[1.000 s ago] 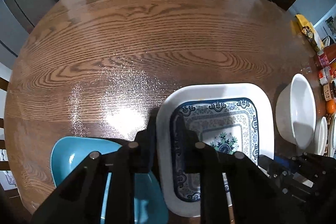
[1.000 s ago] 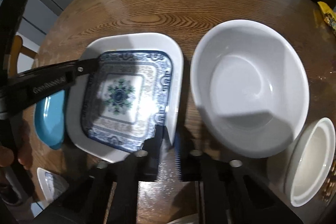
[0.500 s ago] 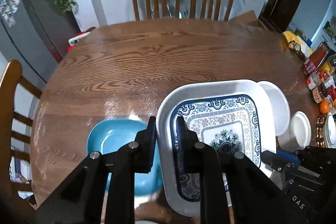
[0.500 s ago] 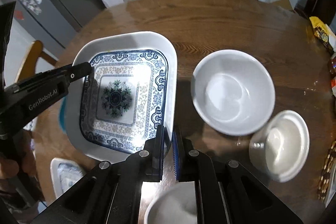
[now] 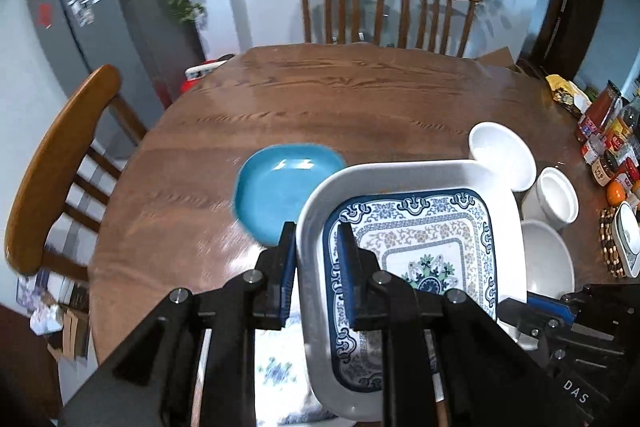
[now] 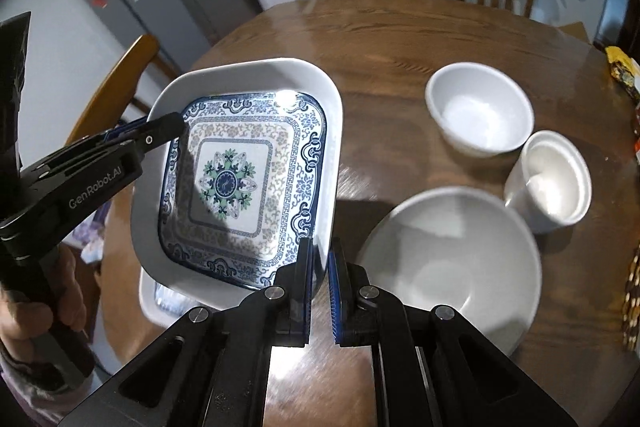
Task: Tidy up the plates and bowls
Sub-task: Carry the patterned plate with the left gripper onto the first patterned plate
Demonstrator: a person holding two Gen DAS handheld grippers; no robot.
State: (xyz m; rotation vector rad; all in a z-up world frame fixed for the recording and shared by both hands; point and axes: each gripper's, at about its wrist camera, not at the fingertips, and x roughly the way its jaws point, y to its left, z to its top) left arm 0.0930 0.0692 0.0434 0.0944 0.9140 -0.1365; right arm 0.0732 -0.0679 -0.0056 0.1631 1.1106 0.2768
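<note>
Gripping the patterned dish (image 5: 424, 251) from two sides, both claws hold it lifted above the round wooden table (image 5: 340, 107). Left gripper (image 5: 316, 267): jaws clamped on the dish's left rim, one pad outside the white wall, one inside on the blue border. Right gripper (image 6: 320, 283): jaws pinched tight on the near right rim of the same dish, seen in the right wrist view (image 6: 244, 179). Dish is square-cornered, white outside, blue-and-white ornament within, a green and blue medallion at centre; it sits tilted between the two tools, clear of the tabletop. Below it, near the table's edge, a second patterned dish (image 6: 160, 297) lies flat, mostly hidden. Blue plate (image 5: 280, 187) rests on the table just left and far of the lifted dish. To the right on the table: a large white bowl (image 6: 452, 267) nearest, a small white bowl (image 6: 480, 111) farther off, a white cup (image 6: 548, 183) between and right of them, close to the large bowl; whether they touch cannot be told. A person's hand (image 6: 40, 303) grasps the left tool's handle at the near left. Two wooden chairs (image 5: 384, 11) stand at the far side; another chair (image 5: 60, 163) at the left. Jars and bottles (image 5: 608, 147) crowd the table's right edge.
</note>
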